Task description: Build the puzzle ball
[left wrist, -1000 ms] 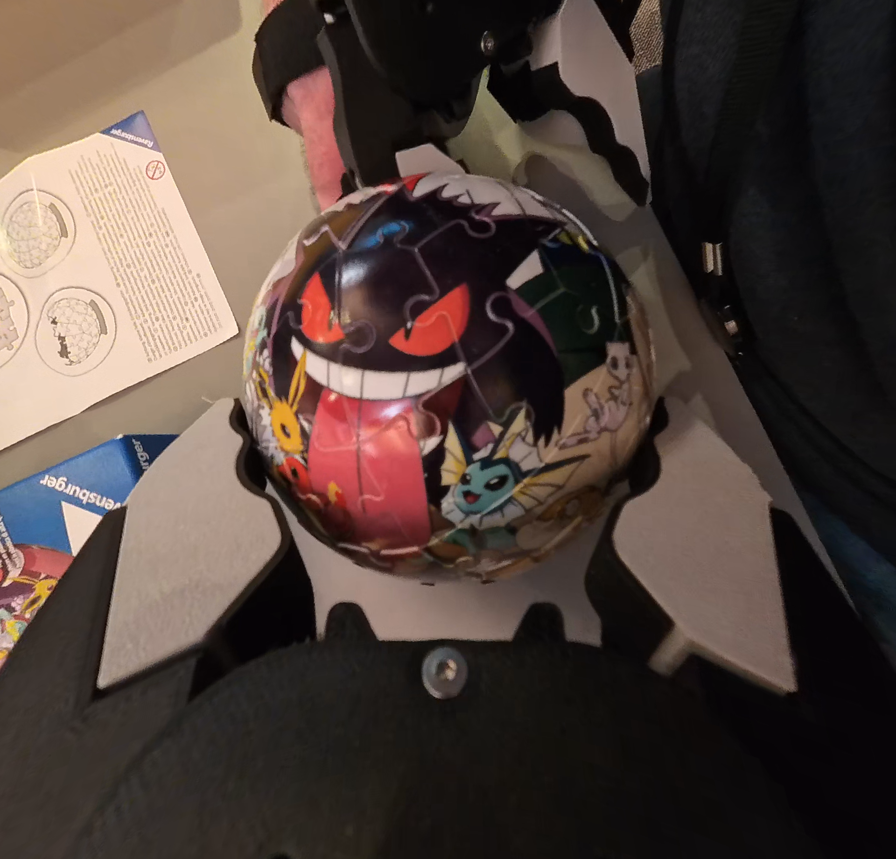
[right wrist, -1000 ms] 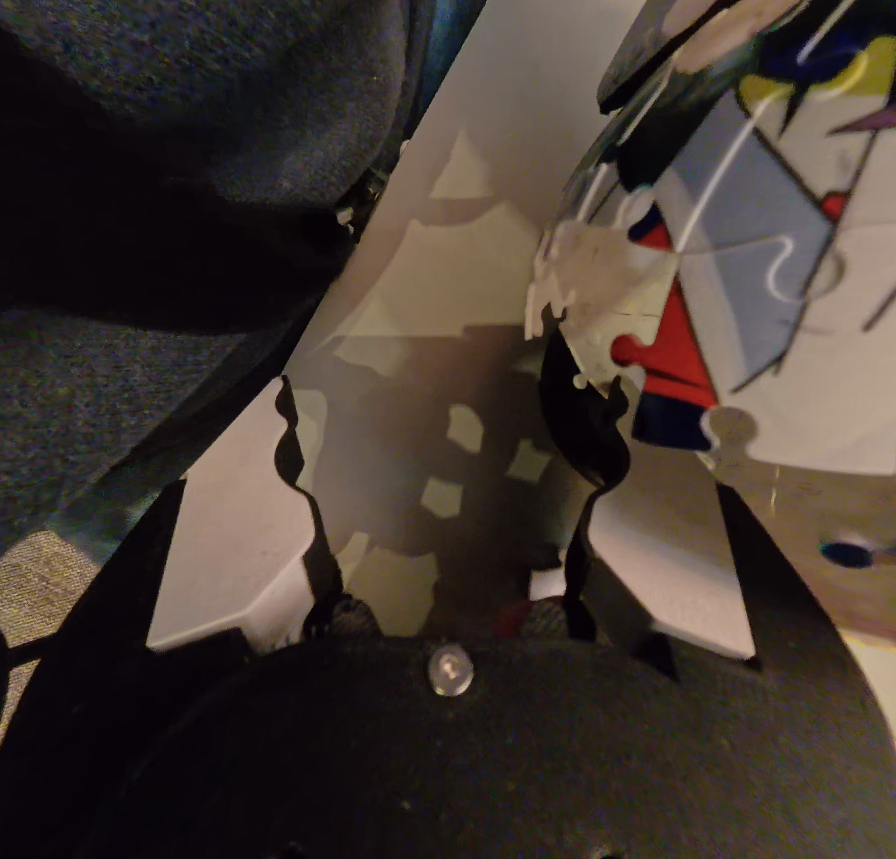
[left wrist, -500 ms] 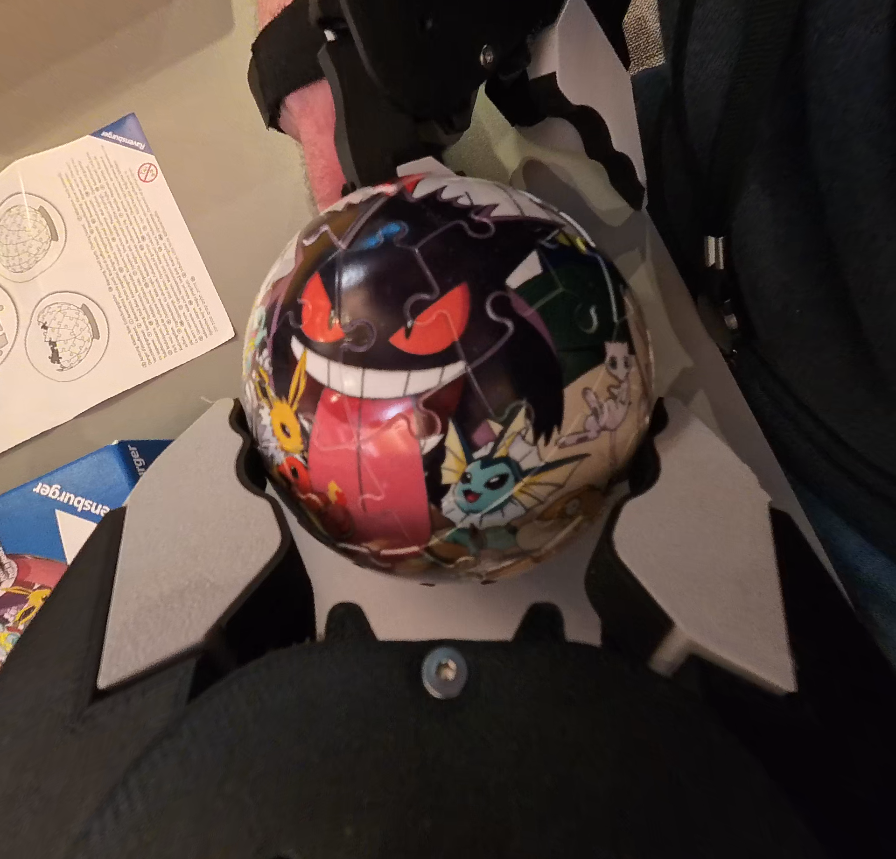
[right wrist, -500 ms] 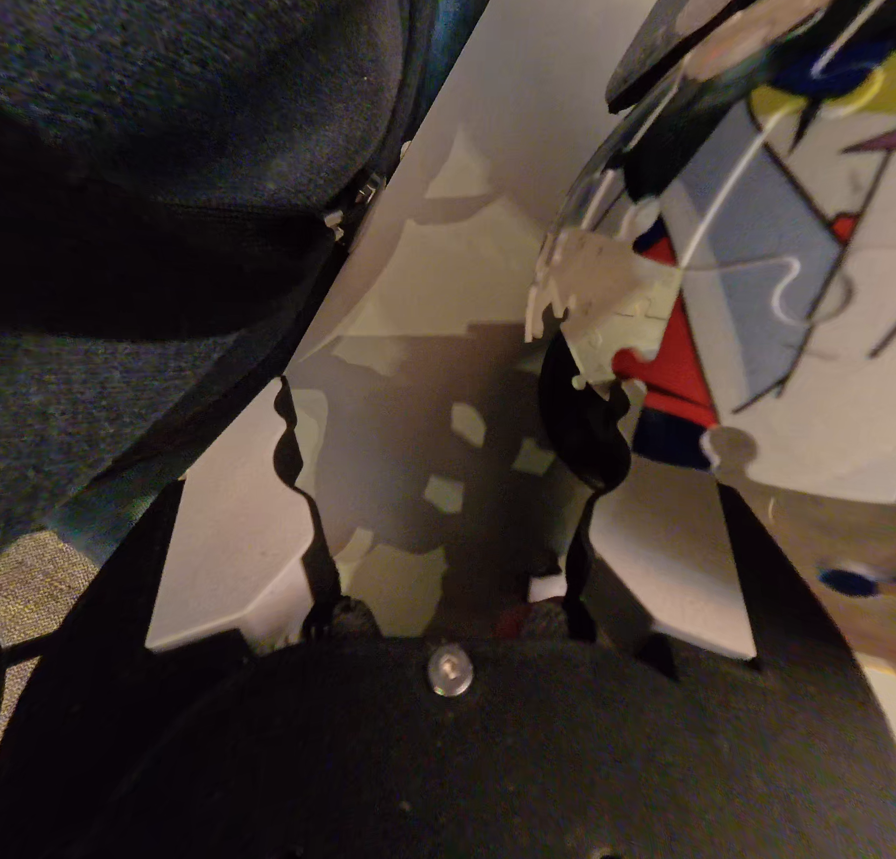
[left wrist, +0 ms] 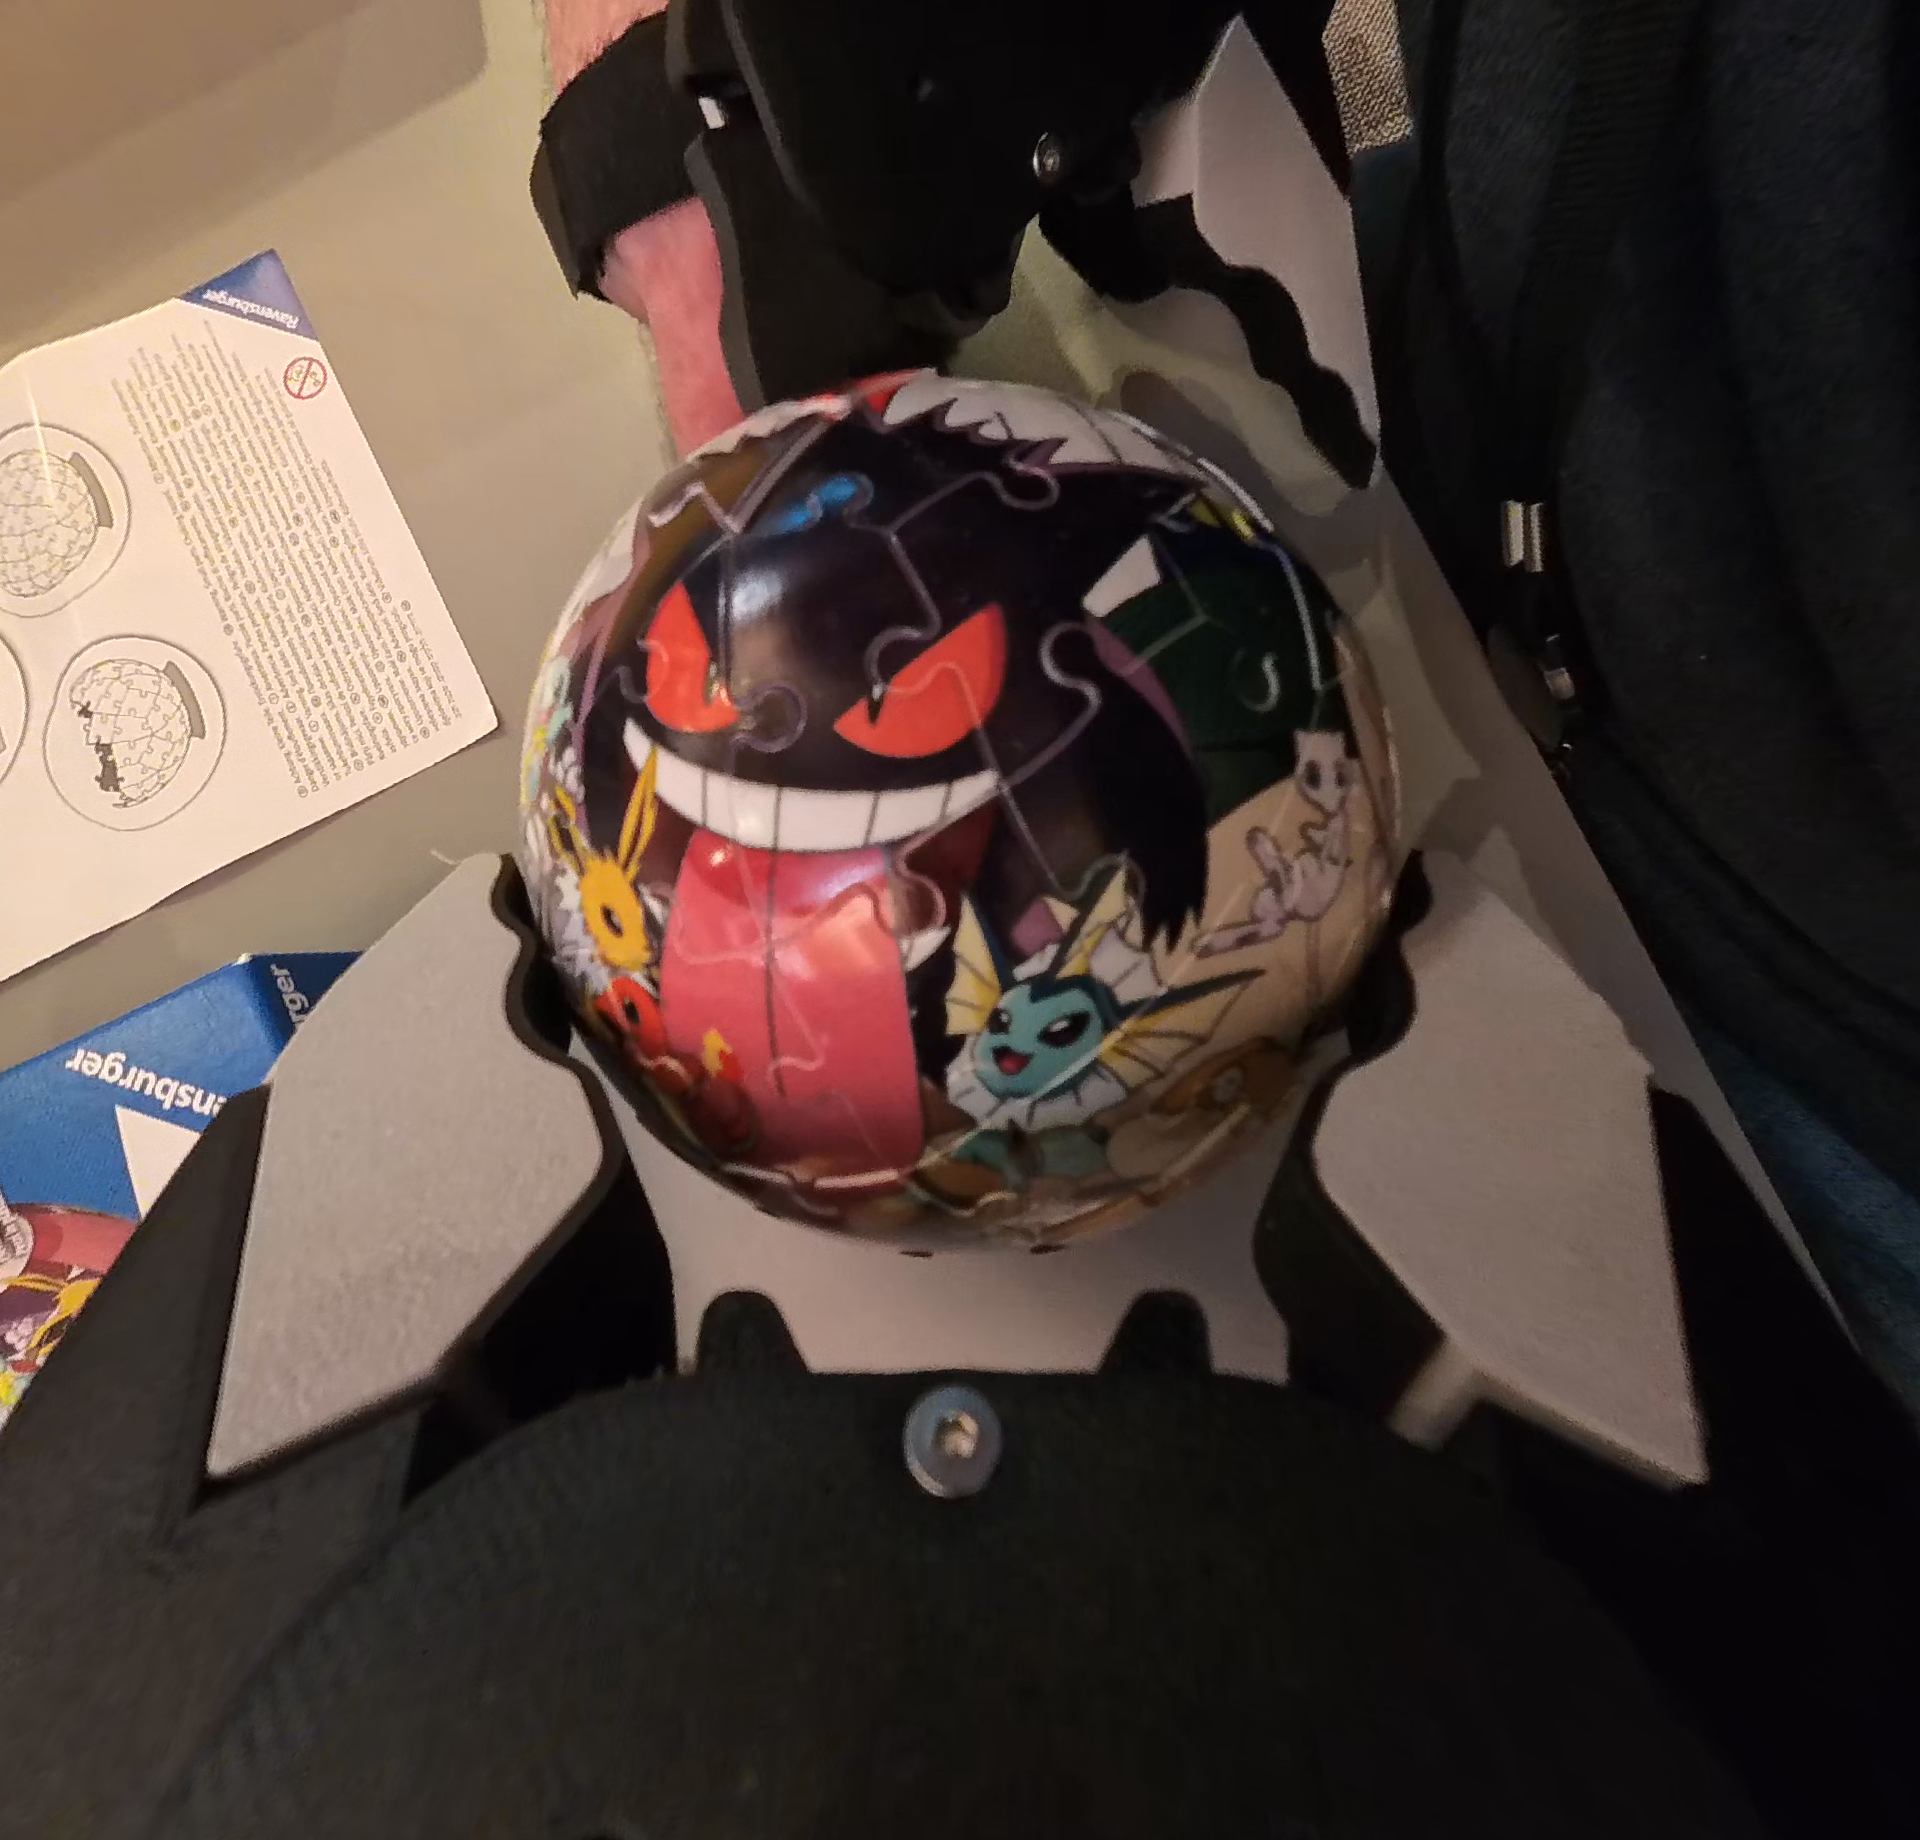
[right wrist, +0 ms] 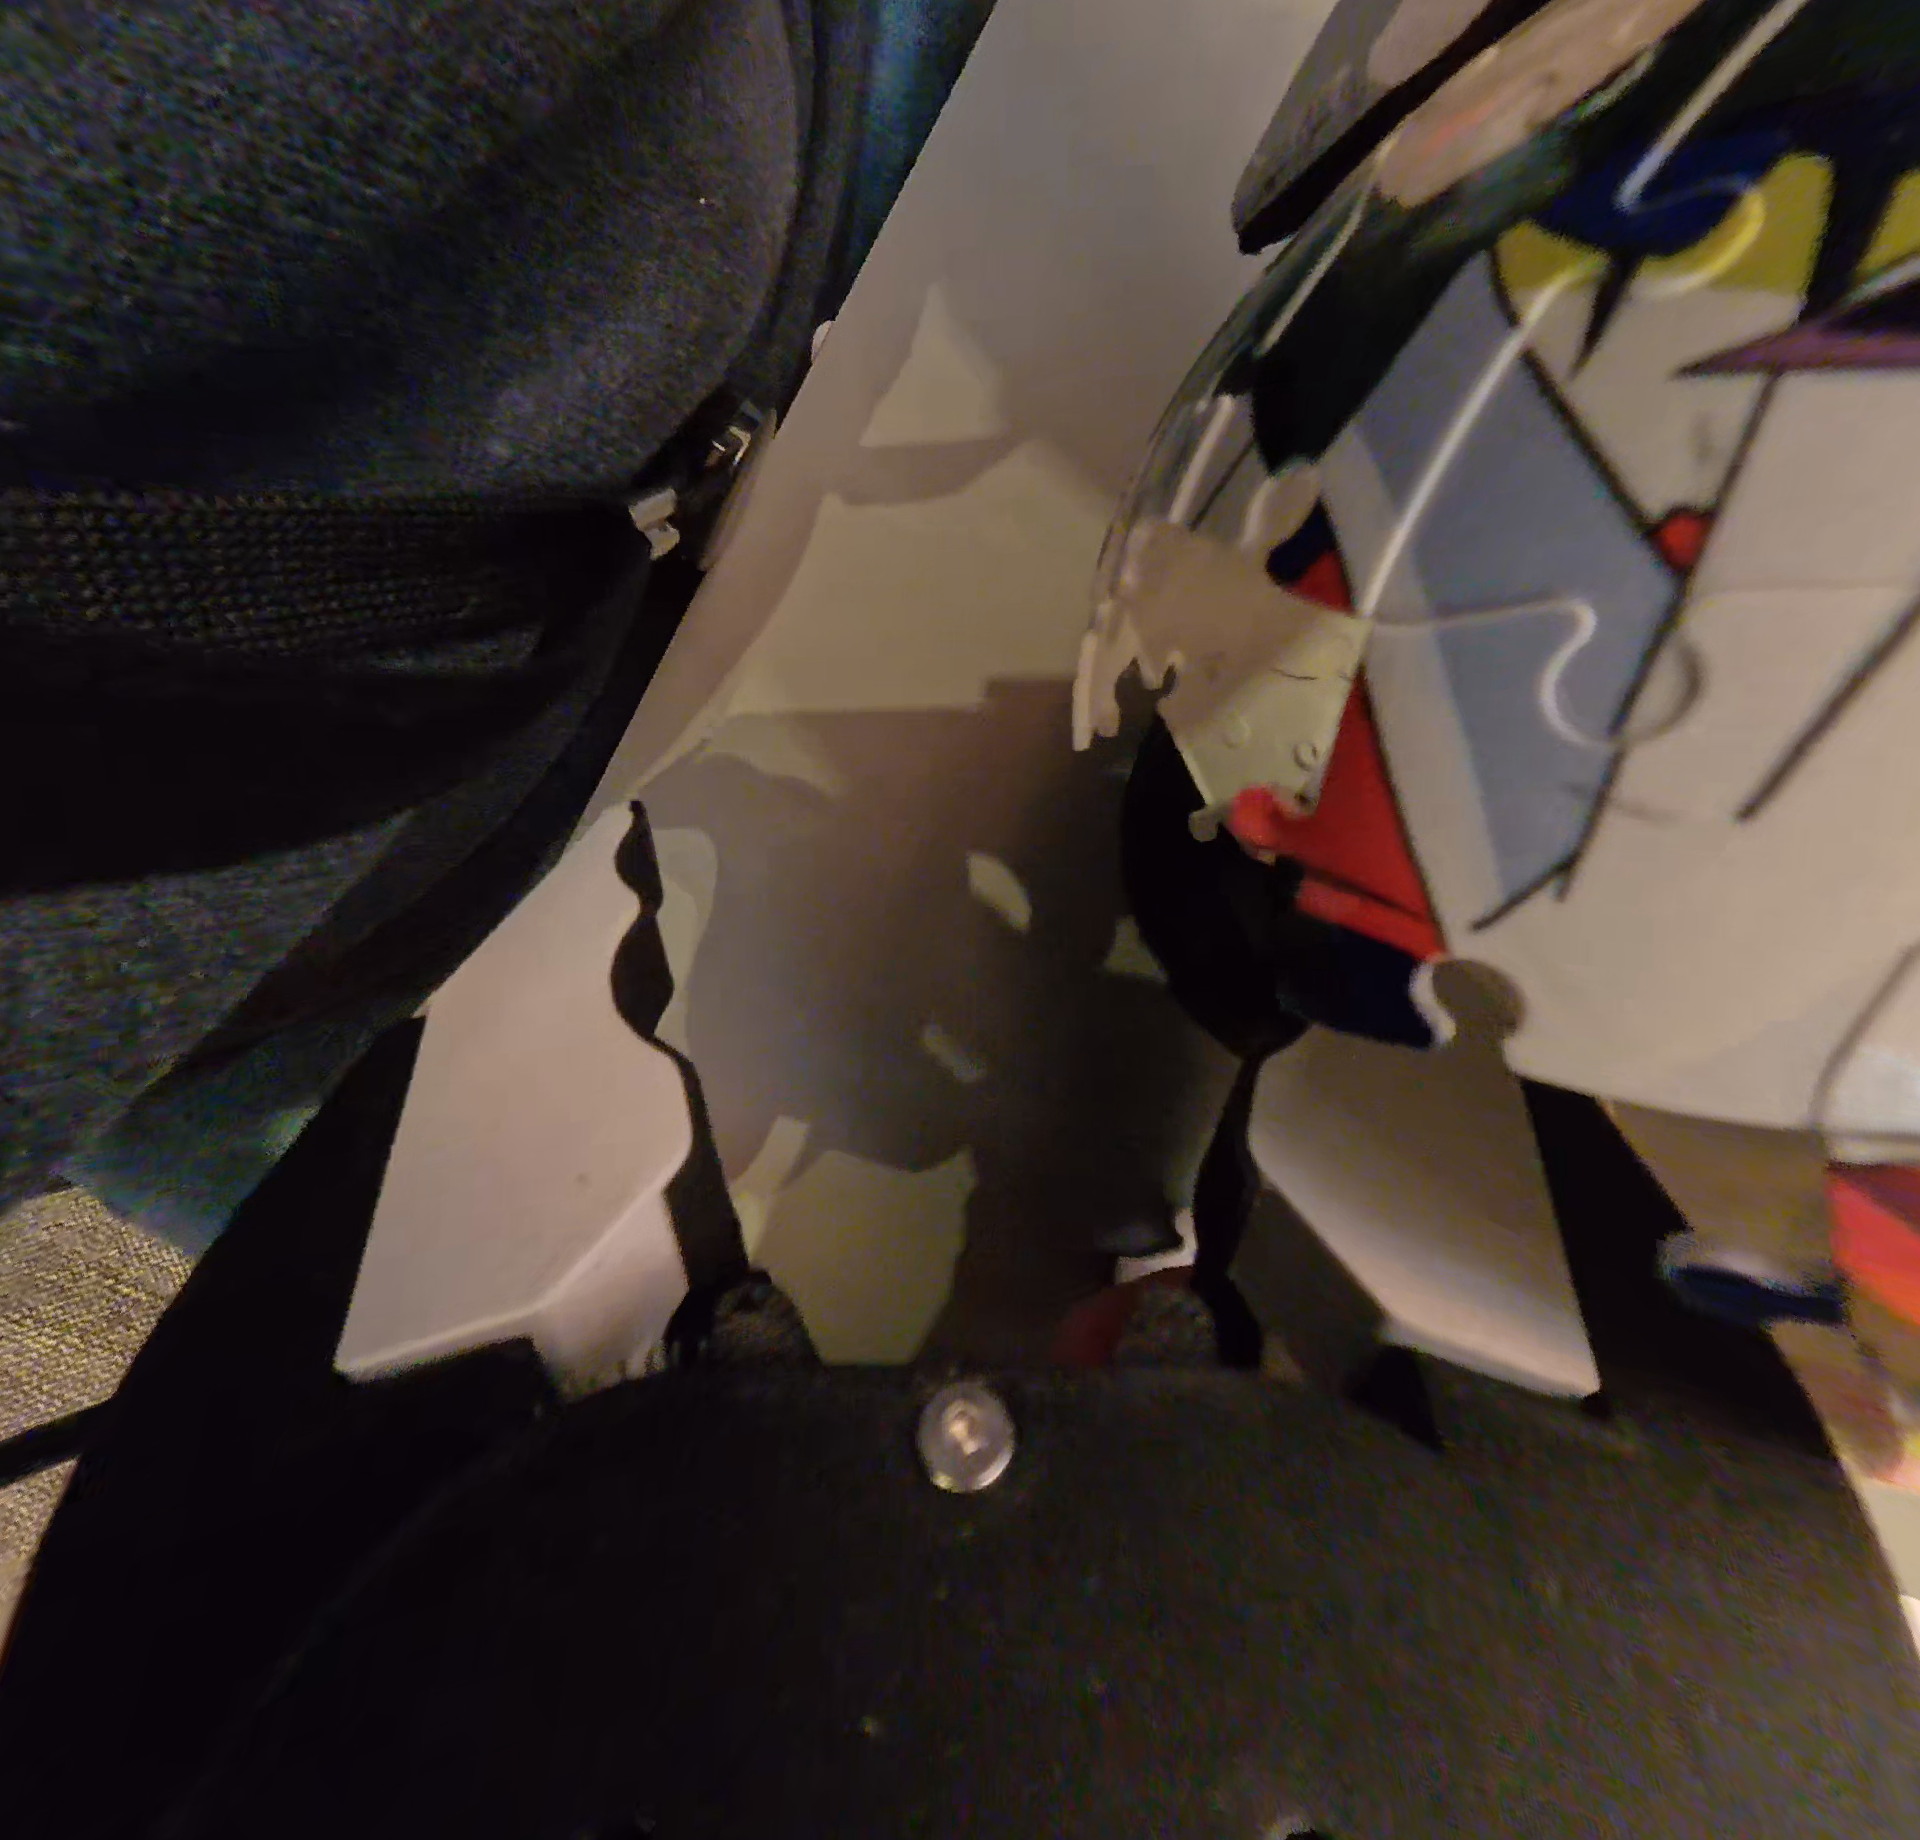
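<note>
The puzzle ball (left wrist: 956,824), covered in cartoon creatures with a dark grinning face toward me, sits clamped between the fingers of my left gripper (left wrist: 961,917), which is shut on it. My right gripper (left wrist: 1122,388) is just behind the ball's top and open, with one wavy black pad (left wrist: 1299,367) off to the right. In the right wrist view the ball (right wrist: 1610,699) fills the right side. A pale piece edge (right wrist: 1216,647) sticks out at its rim, against the right finger. The right gripper (right wrist: 904,803) holds nothing between its jaws.
A white instruction sheet (left wrist: 208,627) and a blue puzzle box (left wrist: 135,1084) lie on the greenish table (left wrist: 499,232) at left. A forearm with a black strap (left wrist: 623,190) is behind the ball. A person's dark clothing (left wrist: 1714,543) is close on the right and also shows in the right wrist view (right wrist: 312,440).
The right gripper has come slightly closer to the top of the ball. In the right wrist view the ball and the pale piece edge have shifted a little left. The left grip is unchanged.
</note>
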Motion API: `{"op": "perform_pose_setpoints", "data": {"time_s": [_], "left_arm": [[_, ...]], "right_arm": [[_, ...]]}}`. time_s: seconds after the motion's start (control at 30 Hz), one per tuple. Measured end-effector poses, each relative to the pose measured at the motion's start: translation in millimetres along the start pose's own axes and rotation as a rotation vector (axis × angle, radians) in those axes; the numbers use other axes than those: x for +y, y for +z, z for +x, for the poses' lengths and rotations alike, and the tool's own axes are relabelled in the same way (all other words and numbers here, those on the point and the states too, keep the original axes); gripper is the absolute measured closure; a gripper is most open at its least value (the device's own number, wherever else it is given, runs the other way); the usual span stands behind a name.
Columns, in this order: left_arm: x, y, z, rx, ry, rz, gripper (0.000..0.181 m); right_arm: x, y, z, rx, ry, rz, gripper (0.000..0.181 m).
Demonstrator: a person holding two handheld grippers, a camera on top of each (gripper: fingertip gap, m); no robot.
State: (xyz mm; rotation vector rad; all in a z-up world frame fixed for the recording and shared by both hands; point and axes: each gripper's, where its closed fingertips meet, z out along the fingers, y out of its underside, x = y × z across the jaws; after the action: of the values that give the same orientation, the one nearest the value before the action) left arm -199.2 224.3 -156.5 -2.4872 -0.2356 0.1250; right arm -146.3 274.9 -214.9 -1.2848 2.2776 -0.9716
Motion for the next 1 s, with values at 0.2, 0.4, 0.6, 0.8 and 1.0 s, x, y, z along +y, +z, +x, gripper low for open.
{"op": "perform_pose_setpoints", "data": {"time_s": [0.2,0.4,0.6,0.8,1.0], "left_arm": [[0.0,-0.2,0.5,0.016,0.008,0.002,0.036],[1.9,-1.3,-0.4,0.034,0.014,-0.008,0.037],[3.1,-2.0,-1.6,0.033,0.022,-0.018,0.038],[7.0,0.1,0.4,0.022,0.017,-0.049,0.035],[9.1,-4.2,4.7,-0.055,-0.123,-0.004,0.034]], "right_arm": [[-1.0,0.2,0.5,-0.001,-0.001,0.003,0.067],[-2.5,-5.6,0.0,-0.03,0.026,0.032,0.069],[-0.4,-4.0,1.4,-0.01,0.021,0.015,0.065],[0.1,-1.8,2.6,0.012,0.01,0.004,0.067],[0.3,-1.6,0.7,0.001,0.005,0.004,0.064]]}}
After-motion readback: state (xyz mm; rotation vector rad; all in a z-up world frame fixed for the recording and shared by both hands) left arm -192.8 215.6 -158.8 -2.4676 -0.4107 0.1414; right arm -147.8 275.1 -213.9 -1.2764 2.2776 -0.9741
